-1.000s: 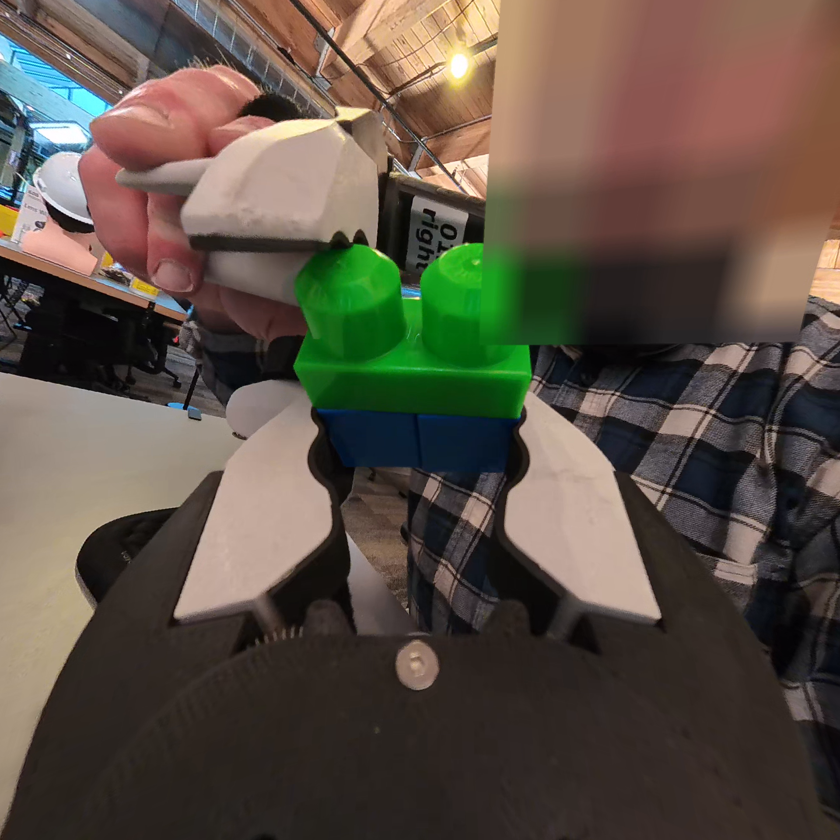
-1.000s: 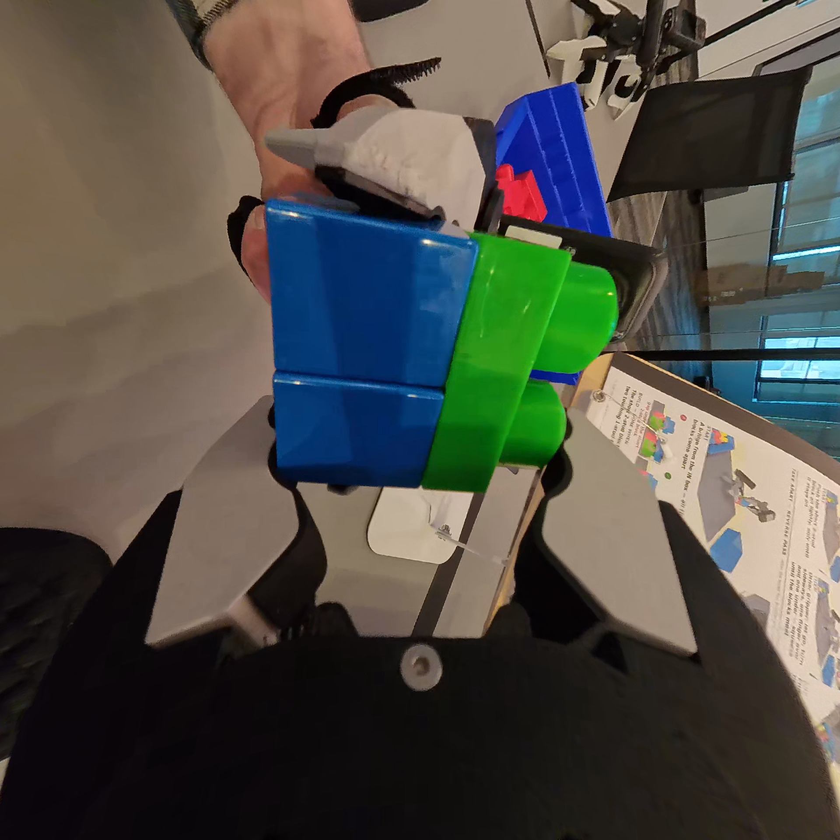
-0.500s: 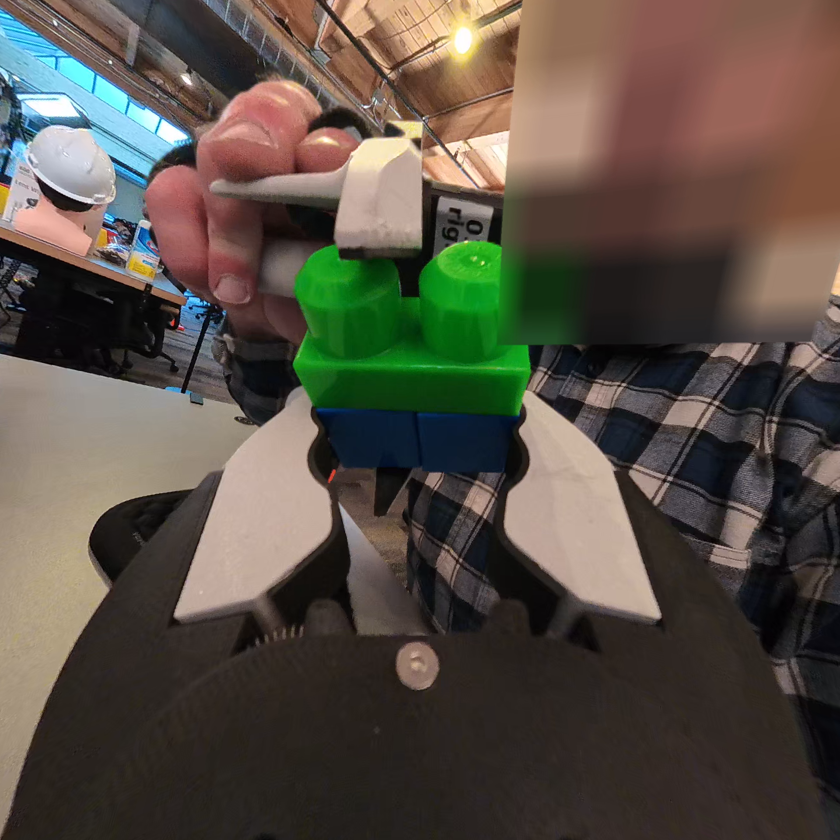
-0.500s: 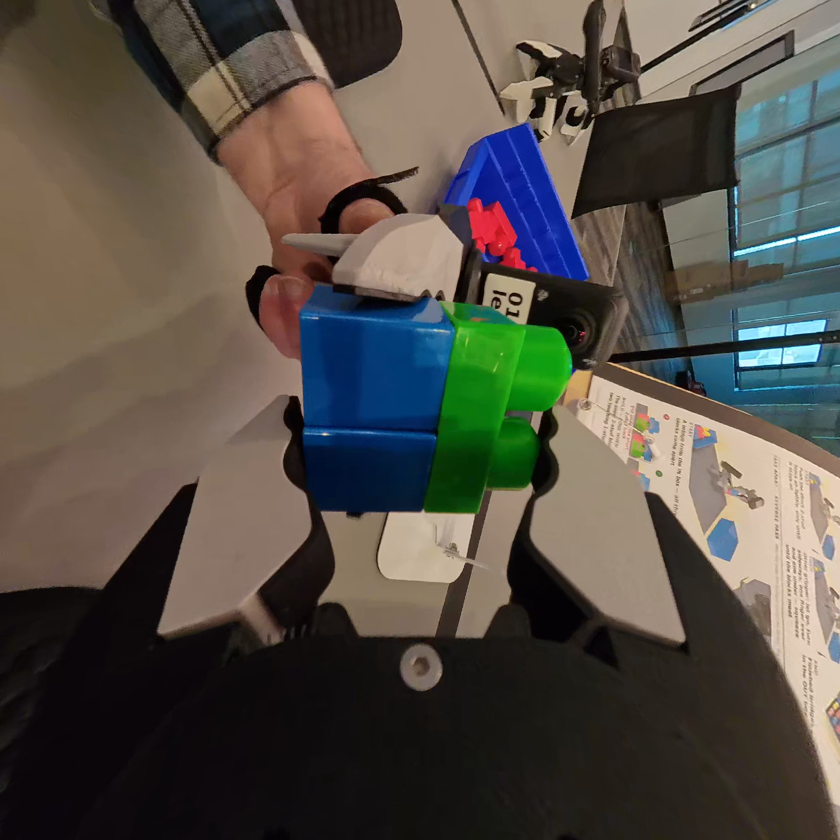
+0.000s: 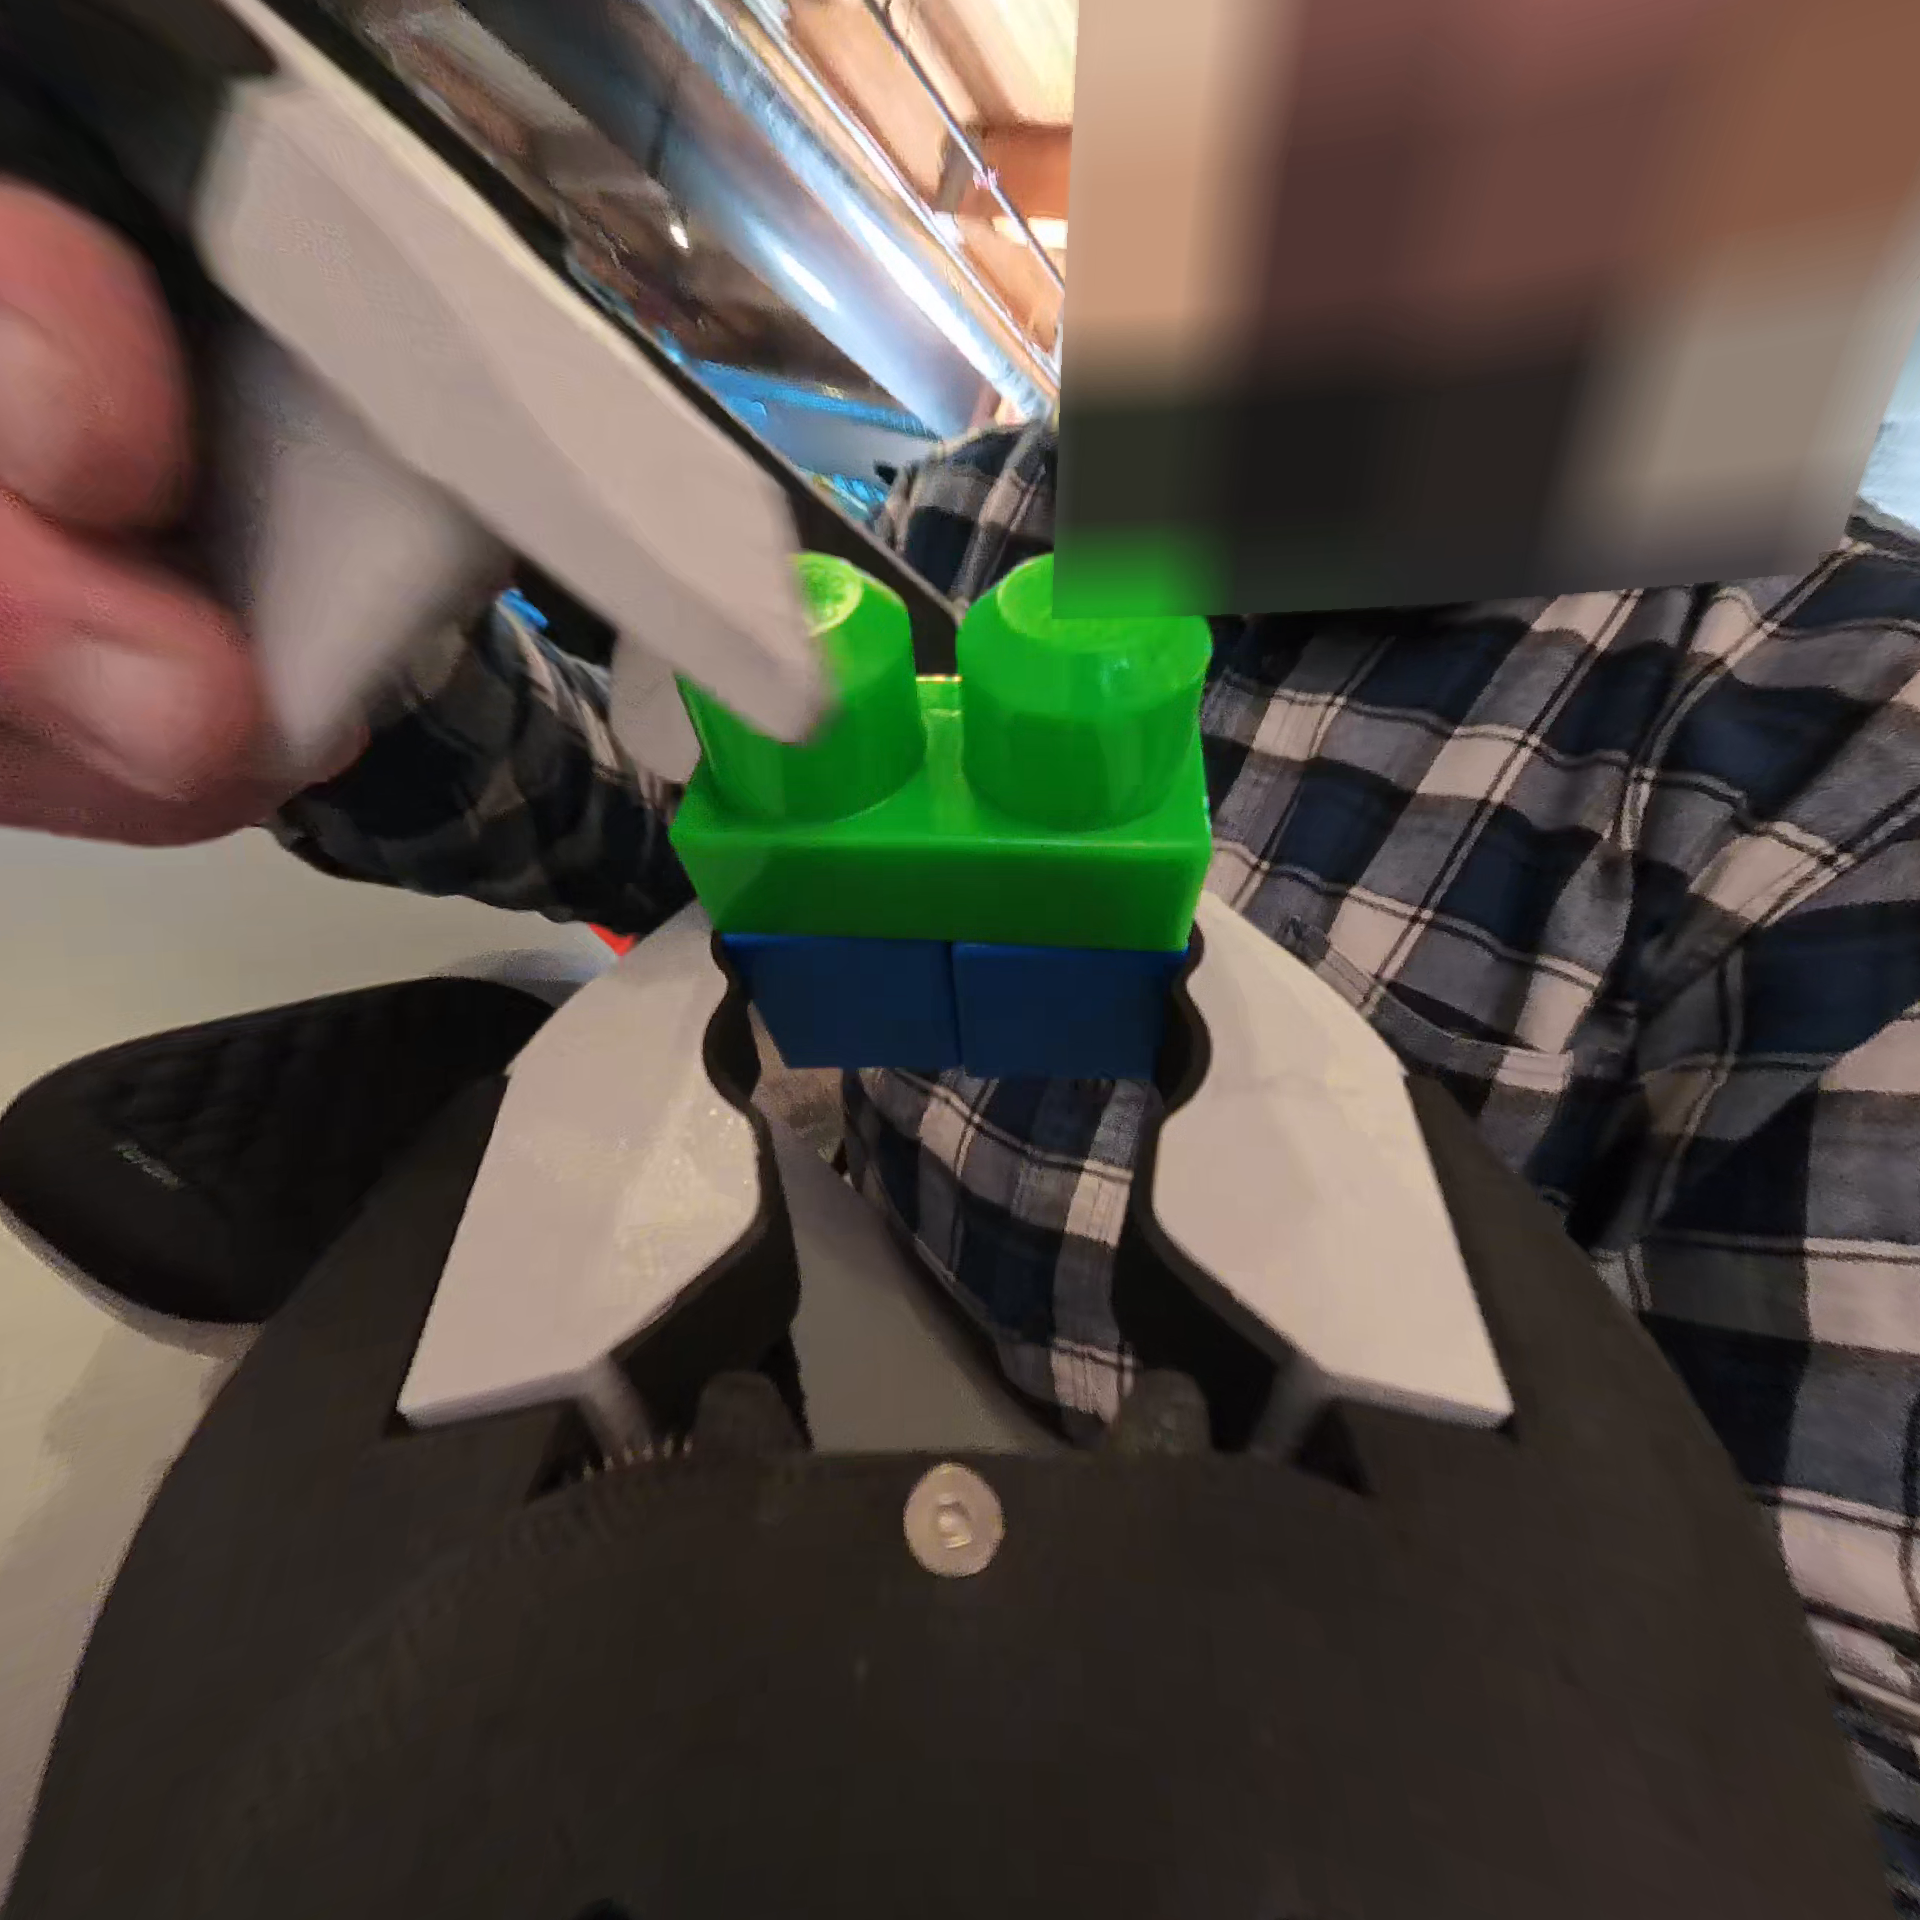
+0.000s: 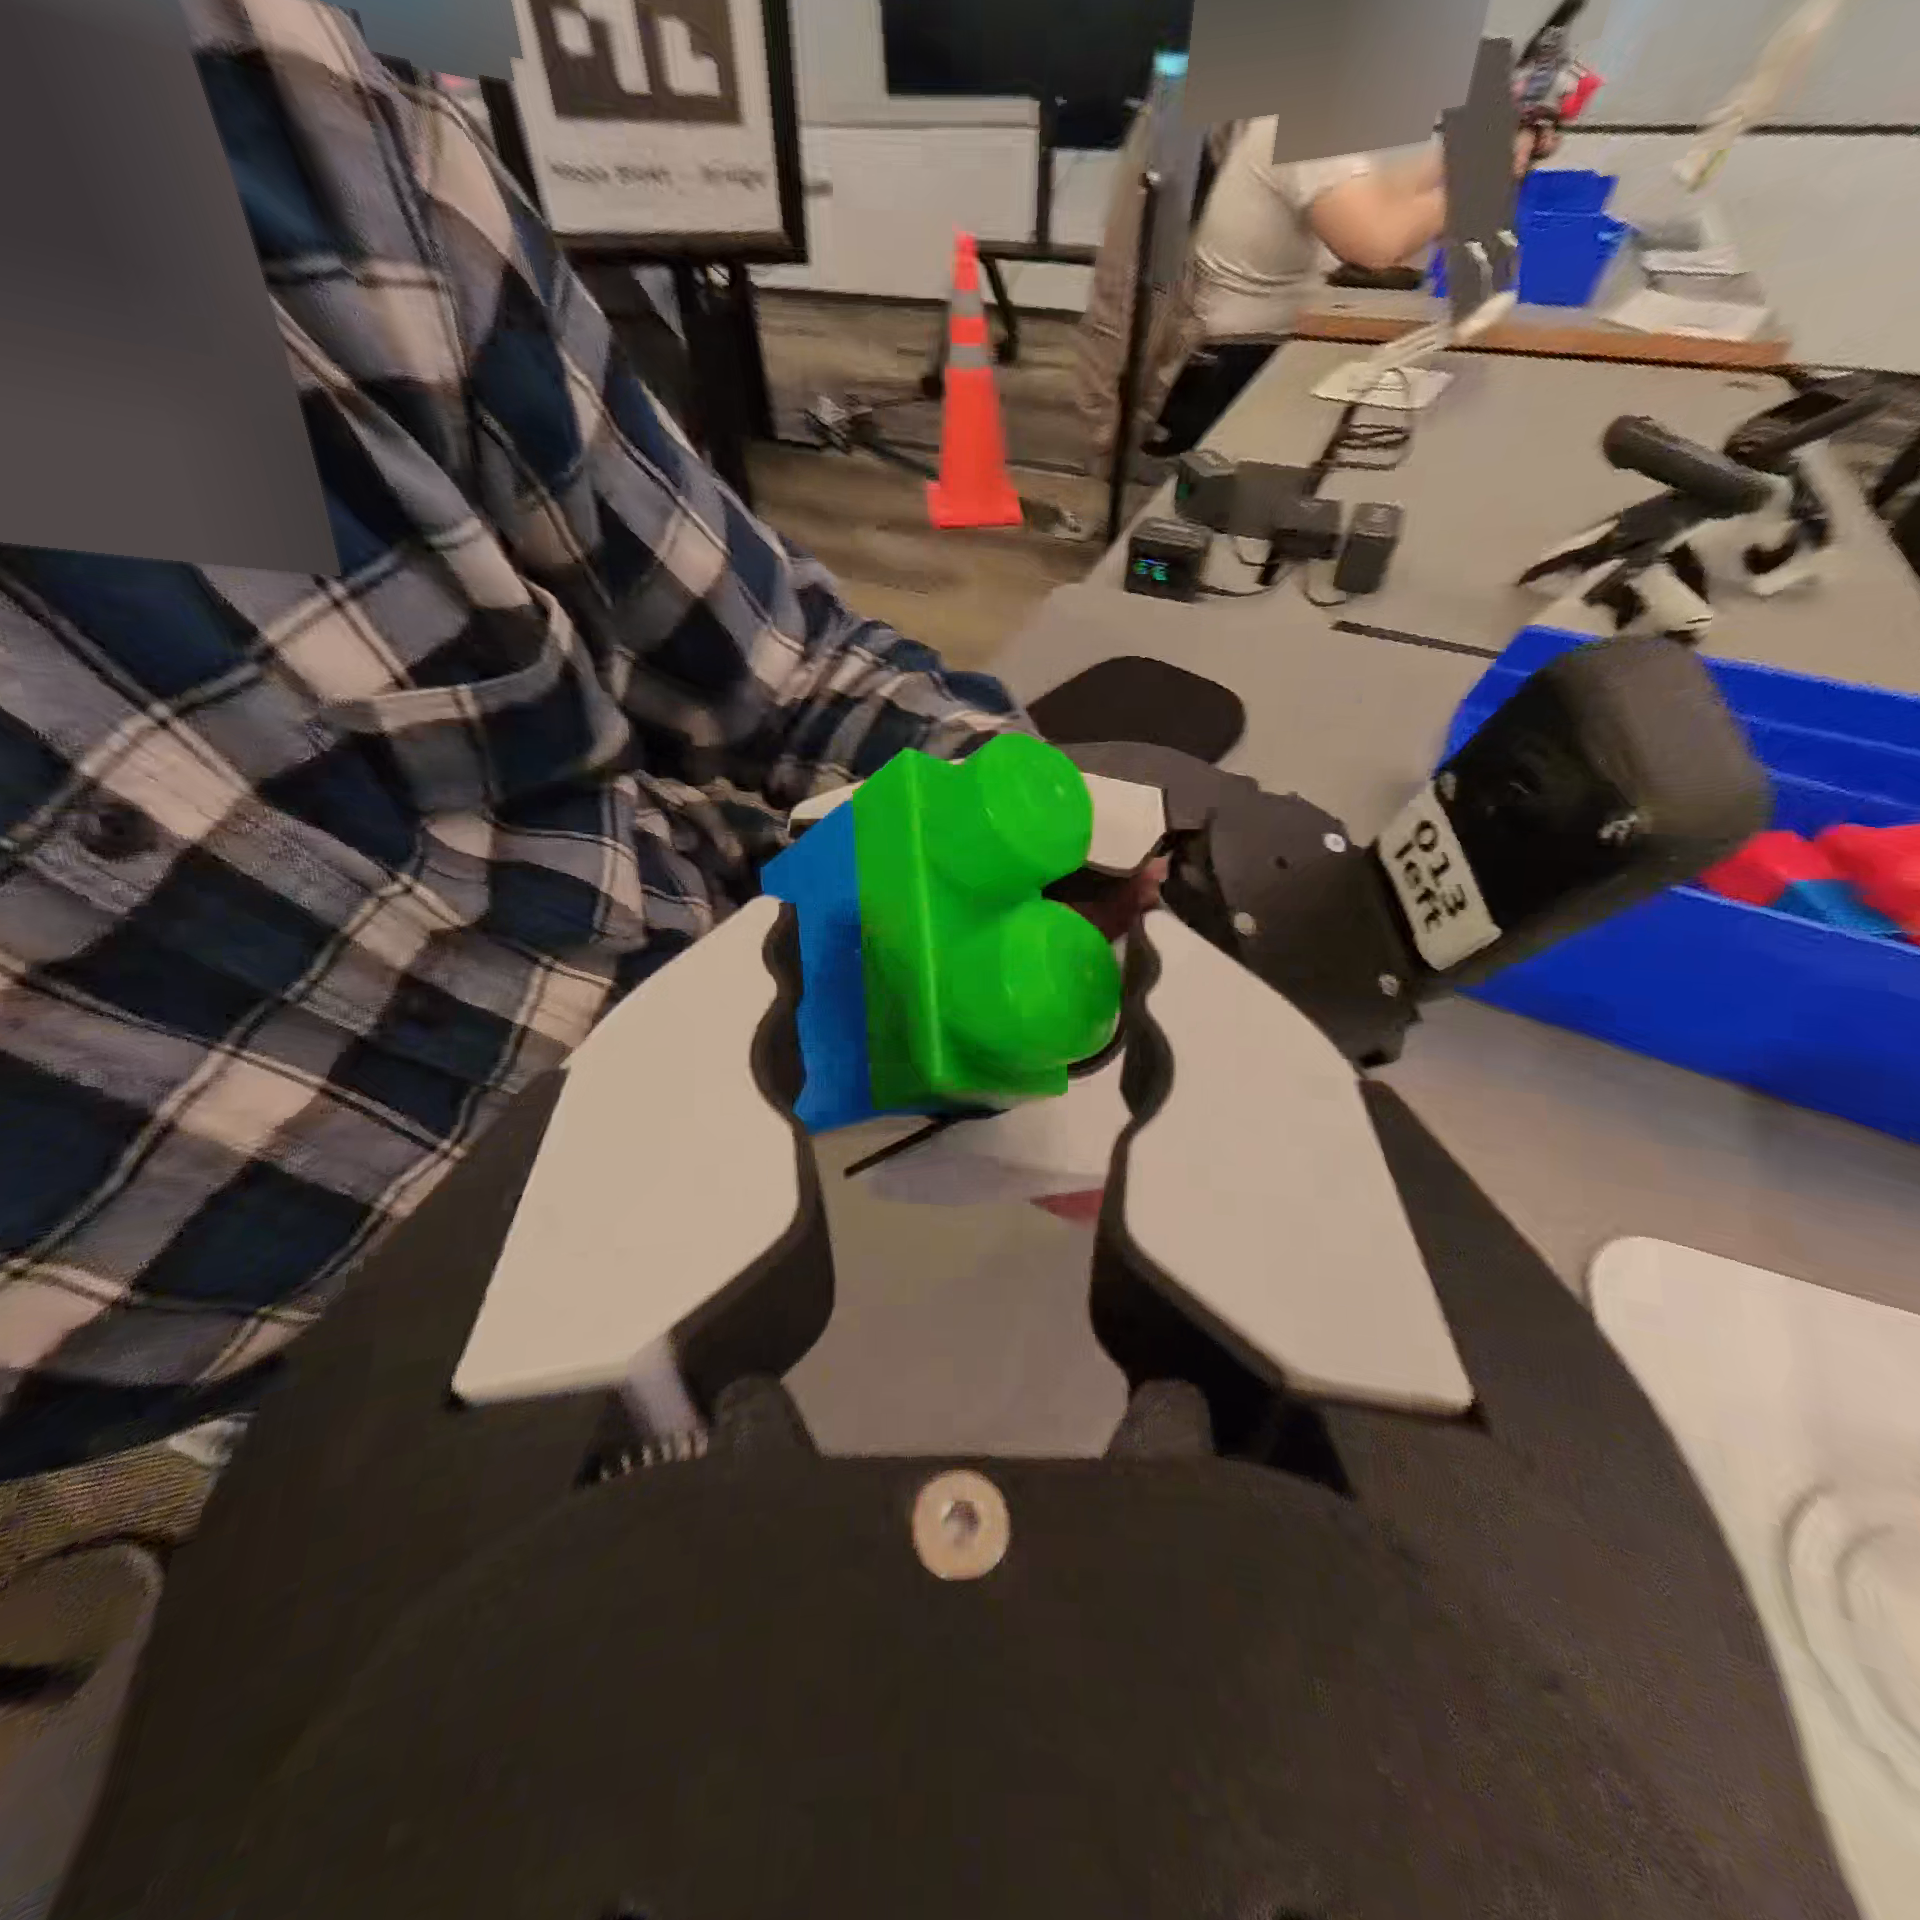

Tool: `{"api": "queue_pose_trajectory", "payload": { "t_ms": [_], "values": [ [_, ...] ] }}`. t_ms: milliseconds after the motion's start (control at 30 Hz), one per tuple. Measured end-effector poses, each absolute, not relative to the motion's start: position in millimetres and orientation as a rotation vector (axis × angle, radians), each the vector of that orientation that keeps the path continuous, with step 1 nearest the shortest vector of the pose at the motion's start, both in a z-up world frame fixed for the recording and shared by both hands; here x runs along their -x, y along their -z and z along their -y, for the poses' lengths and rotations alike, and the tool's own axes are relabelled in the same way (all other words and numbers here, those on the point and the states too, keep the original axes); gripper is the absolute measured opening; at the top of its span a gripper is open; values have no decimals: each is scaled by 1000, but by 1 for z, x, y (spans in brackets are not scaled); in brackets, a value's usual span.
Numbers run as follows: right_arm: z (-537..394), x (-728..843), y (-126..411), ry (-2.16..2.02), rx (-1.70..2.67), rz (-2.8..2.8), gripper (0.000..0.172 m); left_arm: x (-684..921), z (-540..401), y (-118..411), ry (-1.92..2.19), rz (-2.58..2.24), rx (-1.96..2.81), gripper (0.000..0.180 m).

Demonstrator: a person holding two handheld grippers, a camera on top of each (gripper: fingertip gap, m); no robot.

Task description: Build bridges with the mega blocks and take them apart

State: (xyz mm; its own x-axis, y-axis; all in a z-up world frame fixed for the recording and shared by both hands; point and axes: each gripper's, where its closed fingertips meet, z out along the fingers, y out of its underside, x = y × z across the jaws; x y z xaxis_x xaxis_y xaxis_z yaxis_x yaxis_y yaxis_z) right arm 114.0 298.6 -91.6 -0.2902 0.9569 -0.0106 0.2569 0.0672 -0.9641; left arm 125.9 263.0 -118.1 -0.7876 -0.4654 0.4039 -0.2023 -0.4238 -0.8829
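Held blue blocks (image 5: pixel 951 1003) firm in left gripper (image 5: pixel 956 997), bracing stack; right gripper (image 6: pixel 951 987) clamped across green block (image 6: pixel 966 935) & blue, prob. to pry them apart.

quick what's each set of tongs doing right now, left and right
Left tongs: closed on the two blue blocks beneath the green block.
Right tongs: closed around the same stack, touching a green stud and the blue side.

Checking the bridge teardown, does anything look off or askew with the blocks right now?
Nothing looks damaged or spilled. The green block sits square on the two blue blocks, which the left claw clamps, while the right claw closes around the stack.
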Motion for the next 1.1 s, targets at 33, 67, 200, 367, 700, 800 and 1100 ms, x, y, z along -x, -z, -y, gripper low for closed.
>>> {"api": "queue_pose_trajectory", "payload": {
  "t_ms": [33, 67, 200, 367, 700, 800, 1100],
  "values": [
    [-297, -114, 95, -1282, 1229, 1667, 53, -126, -260, 120, 2329, -1626, 935, 75],
    [-296, -114, 99, -1284, 1241, 1698, 47, -127, -258, 122, 2316, -1669, 941, 75],
    [-284, -118, 101, -1465, 1235, 1775, 37, -124, -244, 128, 2328, -1832, 931, 75],
    [-294, -122, 96, -1539, 1206, 1659, 35, -124, -255, 122, 2405, -1766, 932, 75],
    [-342, -138, 78, -1487, 1210, 1216, 34, -129, -311, 103, 2384, -1301, 988, 81],
    [-364, -150, 69, -1425, 1211, 1020, 33, -125, -342, 95, 2174, -1100, 1013, 72],
    [-389, -167, 63, -1354, 1207, 706, 31, -148, -358, 92, 1694, -998, 1163, 65]
  ]
}}
